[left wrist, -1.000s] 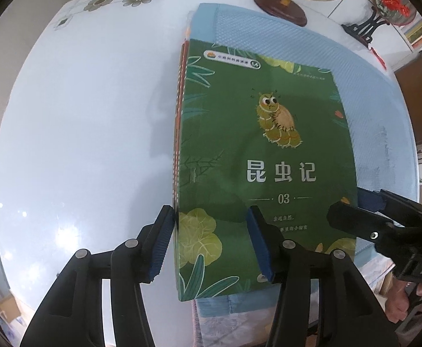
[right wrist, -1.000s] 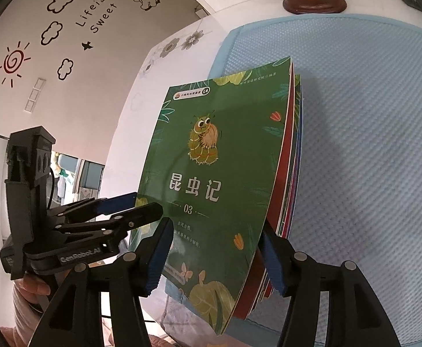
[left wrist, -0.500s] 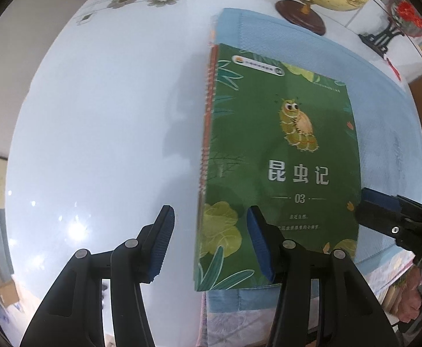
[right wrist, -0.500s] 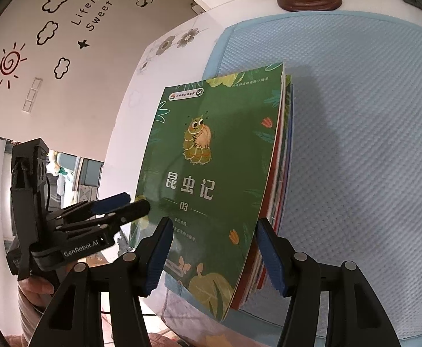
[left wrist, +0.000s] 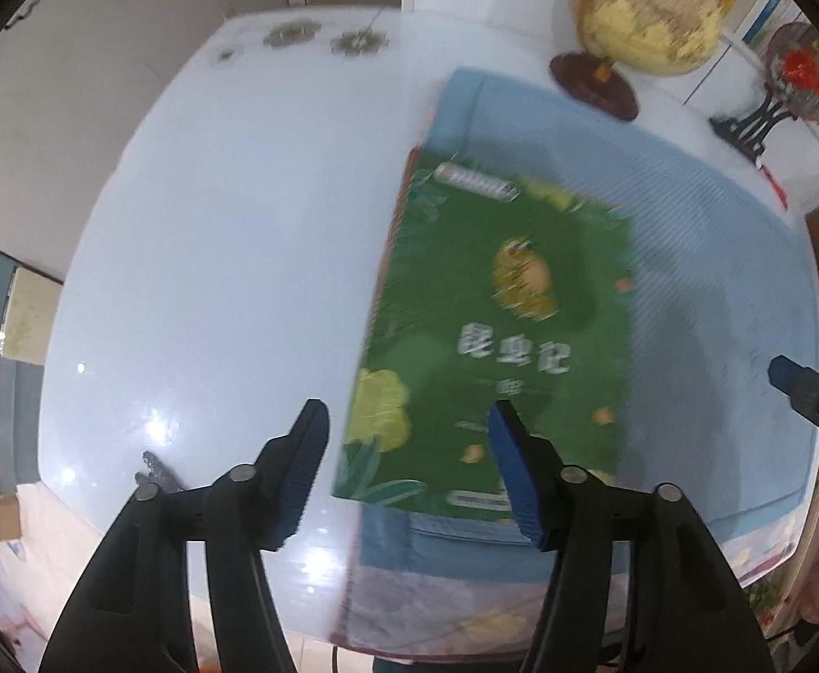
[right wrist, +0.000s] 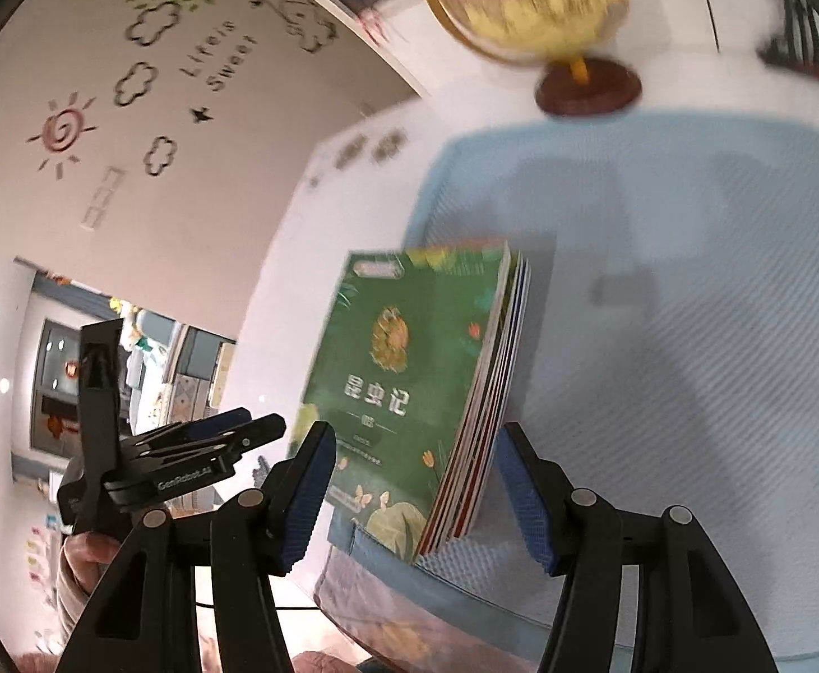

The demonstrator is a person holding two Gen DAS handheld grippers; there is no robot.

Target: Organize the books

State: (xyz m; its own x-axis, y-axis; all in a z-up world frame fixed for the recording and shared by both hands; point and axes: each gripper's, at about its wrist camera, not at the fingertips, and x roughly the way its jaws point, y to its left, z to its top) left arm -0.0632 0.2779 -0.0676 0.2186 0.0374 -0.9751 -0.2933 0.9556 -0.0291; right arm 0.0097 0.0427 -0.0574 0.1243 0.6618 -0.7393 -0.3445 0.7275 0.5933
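A stack of thin books (left wrist: 499,336) with a green insect cover on top lies flat on the left part of a light blue mat (left wrist: 689,213). My left gripper (left wrist: 409,471) hovers above the stack's near left corner. Its jaws are opening and touch nothing. At the right edge of this view shows one black finger (left wrist: 807,392) of the right gripper. In the right wrist view the stack (right wrist: 409,387) lies ahead, its page edges facing right. My right gripper (right wrist: 409,482) stands open above its near end, clear of it. The left gripper (right wrist: 266,423) hangs to the left.
A yellow globe (left wrist: 639,5) on a dark round base (right wrist: 588,90) stands beyond the mat. A red ornament on a black stand (left wrist: 790,73) is at the far right. The white table (left wrist: 213,252) spreads left of the books. A wall with sun and cloud stickers (right wrist: 101,112) lies behind.
Both grippers have lifted up and drawn back from the stack, which now looks smaller and lies flat. The left jaws have widened. The picture is blurred by motion.
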